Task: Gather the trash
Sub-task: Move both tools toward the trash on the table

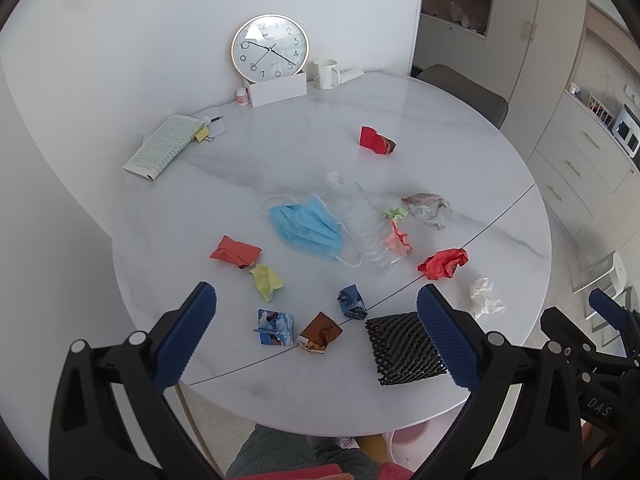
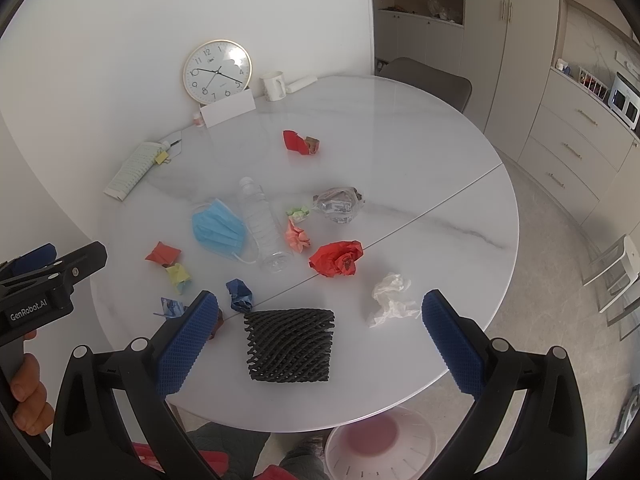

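Observation:
Trash lies scattered on a round white marble table (image 1: pixel 440 128): a blue face mask (image 1: pixel 306 226), a clear plastic bottle (image 1: pixel 360 222), a red crumpled bag (image 1: pixel 444 263), a black foam net (image 1: pixel 404 346), a white tissue (image 1: pixel 485 297), red, yellow, blue and brown wrappers. My left gripper (image 1: pixel 316 332) is open and empty above the near edge. My right gripper (image 2: pixel 320 338) is open and empty, hovering over the black foam net (image 2: pixel 291 344). The white tissue (image 2: pixel 390 298) lies just left of its right finger.
A clock (image 1: pixel 270 49), mug (image 1: pixel 325 74), white box and notepad (image 1: pixel 162 146) stand at the table's far side by the wall. A pinkish bin (image 2: pixel 380 442) sits on the floor under the near edge. A chair and cabinets are at the right.

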The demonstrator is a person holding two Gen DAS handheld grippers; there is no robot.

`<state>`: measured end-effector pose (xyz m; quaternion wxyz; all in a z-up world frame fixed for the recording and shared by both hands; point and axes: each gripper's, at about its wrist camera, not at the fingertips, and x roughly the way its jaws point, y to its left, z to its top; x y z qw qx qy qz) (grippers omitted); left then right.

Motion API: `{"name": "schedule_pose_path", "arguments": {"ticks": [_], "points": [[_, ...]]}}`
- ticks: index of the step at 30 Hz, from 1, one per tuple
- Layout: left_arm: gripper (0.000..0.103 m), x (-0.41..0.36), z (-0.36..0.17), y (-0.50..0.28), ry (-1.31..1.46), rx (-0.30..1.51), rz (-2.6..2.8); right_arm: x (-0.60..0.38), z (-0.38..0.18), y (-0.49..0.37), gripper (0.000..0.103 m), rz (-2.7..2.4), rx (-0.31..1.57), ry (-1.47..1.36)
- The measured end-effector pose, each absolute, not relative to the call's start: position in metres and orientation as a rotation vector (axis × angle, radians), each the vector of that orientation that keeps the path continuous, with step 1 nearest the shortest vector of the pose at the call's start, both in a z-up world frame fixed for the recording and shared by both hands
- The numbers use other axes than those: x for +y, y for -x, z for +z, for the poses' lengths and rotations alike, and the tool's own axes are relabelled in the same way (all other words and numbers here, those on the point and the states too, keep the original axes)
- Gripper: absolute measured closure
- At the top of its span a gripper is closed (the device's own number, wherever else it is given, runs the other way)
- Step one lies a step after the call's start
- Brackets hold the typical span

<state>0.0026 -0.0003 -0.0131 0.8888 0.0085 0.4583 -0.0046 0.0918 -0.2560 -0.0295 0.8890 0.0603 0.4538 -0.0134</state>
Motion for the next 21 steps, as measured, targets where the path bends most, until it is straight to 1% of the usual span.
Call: {"name": "schedule_pose_path", "arguments": {"ticks": [14, 21], "points": [[0.007, 0.006, -0.016, -0.005, -0.032, 0.957, -0.005, -0.25, -0.032, -0.092, 0.002, -0.032, 0.942, -0.112], [0.007, 0.035, -0.036, -0.012, -0.019, 0.97, -0.029, -0.247, -0.05, -0.091, 0.002, 0.037, 0.912, -0.166]]}}
